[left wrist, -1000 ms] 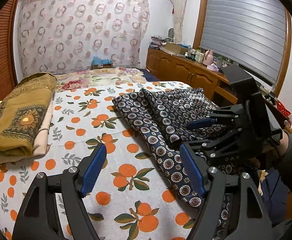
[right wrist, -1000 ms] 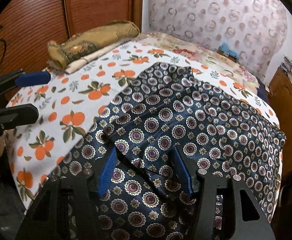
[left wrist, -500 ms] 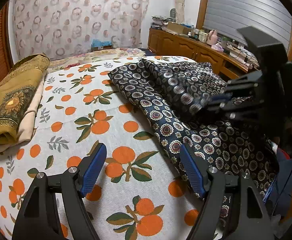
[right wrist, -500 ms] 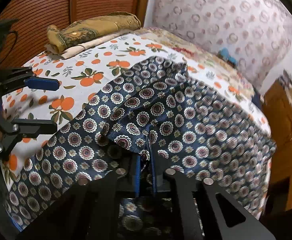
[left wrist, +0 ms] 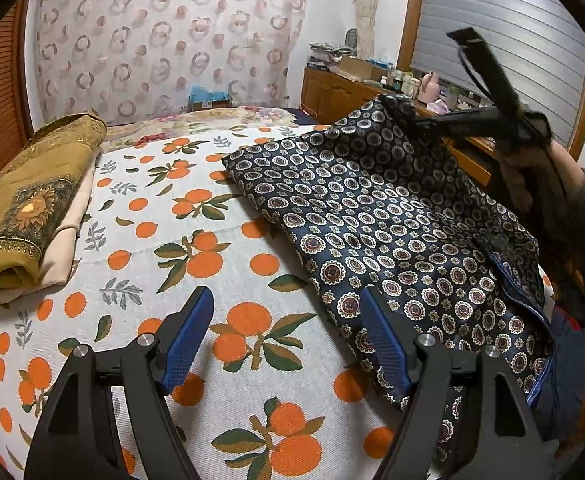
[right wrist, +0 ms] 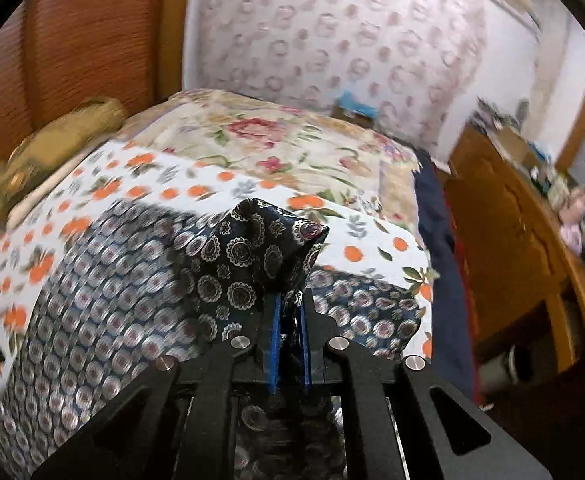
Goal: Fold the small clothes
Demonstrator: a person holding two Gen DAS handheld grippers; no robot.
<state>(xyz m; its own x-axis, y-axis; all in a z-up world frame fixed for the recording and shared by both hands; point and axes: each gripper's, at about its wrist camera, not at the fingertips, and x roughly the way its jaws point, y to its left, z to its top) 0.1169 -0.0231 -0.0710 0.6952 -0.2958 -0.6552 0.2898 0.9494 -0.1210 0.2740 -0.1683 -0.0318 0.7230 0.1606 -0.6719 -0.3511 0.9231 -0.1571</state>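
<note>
Pinching a bunched fold of the garment [right wrist: 252,248], the right gripper [right wrist: 290,320] fills the bottom of the right wrist view, its blue ribbed fingers [right wrist: 275,332] nearly pressed together on the cloth; they have just closed on it from a wide spread. The pinched cloth stands up above the fingertips as a crumpled peak, sharp while everything behind it is blurred.

At the bottom of the left wrist view, the left gripper [left wrist: 286,332] has its fingers [left wrist: 186,336] spread wide with nothing between them, hovering over the bedsheet [left wrist: 212,248], a matte woven white cloth printed with oranges and green leaves. The right-hand fingertip overlaps the garment's near edge.

The garment is smooth navy fabric with small round medallions. It lies across the right half of the bed, its far corner raised toward the upper right, where the right gripper and the person's hand [left wrist: 520,176] hold it. A second ago it lay flat and rumpled, with that gripper low over it.

At the left edge lies a folded stack [left wrist: 24,208], ochre patterned cloth over beige. Beyond it are a flowered cover [right wrist: 276,140], a ring-patterned curtain [left wrist: 164,52] and a wooden cabinet [left wrist: 332,92].
</note>
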